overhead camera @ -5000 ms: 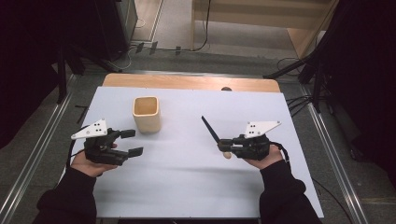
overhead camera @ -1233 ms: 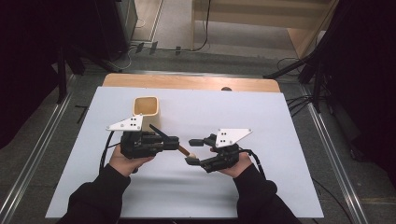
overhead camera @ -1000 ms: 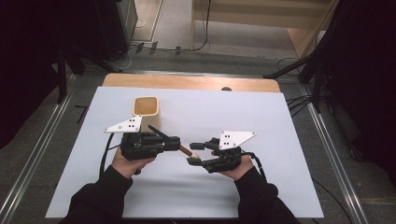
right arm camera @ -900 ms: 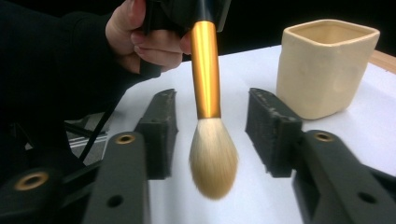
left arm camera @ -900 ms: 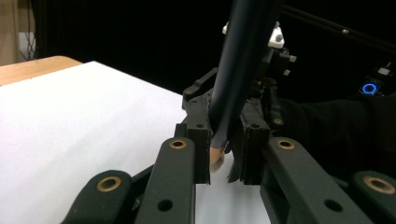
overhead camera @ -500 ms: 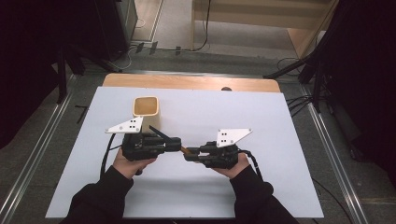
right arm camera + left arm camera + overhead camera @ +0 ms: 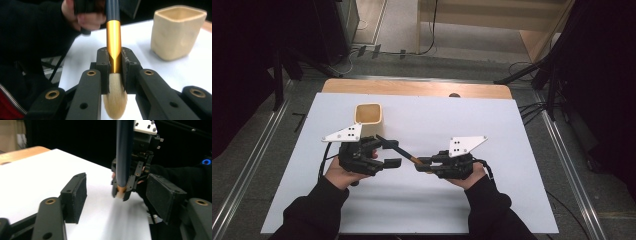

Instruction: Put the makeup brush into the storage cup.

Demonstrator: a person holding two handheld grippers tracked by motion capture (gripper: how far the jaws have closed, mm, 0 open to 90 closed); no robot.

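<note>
A paintbrush [image 7: 398,149] with a dark handle, a golden ferrule and pale bristles is held above the white table [image 7: 512,130], stretched between the two grippers near the table's middle. The right gripper [image 7: 421,164] is clenched on the brush: in the right gripper view [image 7: 113,67] its two black pads are pressed against the flat end of the golden ferrule, with the bristles [image 7: 114,97] hanging out behind the pads toward the camera and the dark handle running away from them. The left gripper [image 7: 388,153] is seen with its jaws parted, and they have just been opening; in the left gripper view [image 7: 117,195] the pads stand well apart on either side of the dark handle [image 7: 124,152], which passes between them without being pressed. In the high view the handle's tip is pointed up and left, toward a cream square cup [image 7: 369,119] that stands upright on the table just beyond the left gripper. The same cup [image 7: 178,32] is seen in the right gripper view, apart from the brush.
</note>
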